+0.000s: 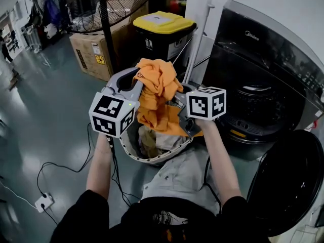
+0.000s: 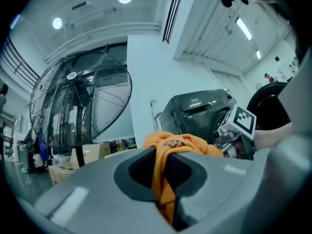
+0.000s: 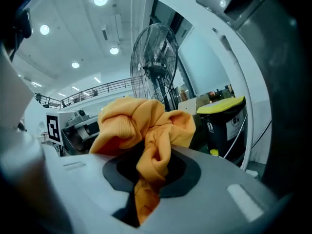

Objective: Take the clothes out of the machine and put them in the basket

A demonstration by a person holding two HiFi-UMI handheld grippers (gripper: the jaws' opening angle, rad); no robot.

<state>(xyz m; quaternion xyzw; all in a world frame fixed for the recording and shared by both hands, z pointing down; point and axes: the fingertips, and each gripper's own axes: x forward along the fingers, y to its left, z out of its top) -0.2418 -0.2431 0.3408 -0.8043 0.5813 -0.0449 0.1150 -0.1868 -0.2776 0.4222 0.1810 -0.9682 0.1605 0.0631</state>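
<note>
I'm holding orange garment (image 1: 158, 87) bunched above basket (image 1: 124, 142), left gripper (image 1: 132, 85) and right gripper (image 1: 180, 101) each clenching separate fold, so nothing is trailing and release should land it inside.

Left forearm (image 1: 101, 166) and right forearm (image 1: 221, 161) extend forward, side by side. Left gripper (image 2: 164, 177) and right gripper (image 3: 146, 182) each have jaws clamped on the orange cloth (image 1: 159, 90).

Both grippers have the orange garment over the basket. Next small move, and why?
Probably lower both grippers a little toward the basket, then open the jaws. The left gripper and right gripper are each shut on the crumpled orange cloth garment, which appears to hang right above the round grey basket, so a short drop should land it inside.
</note>
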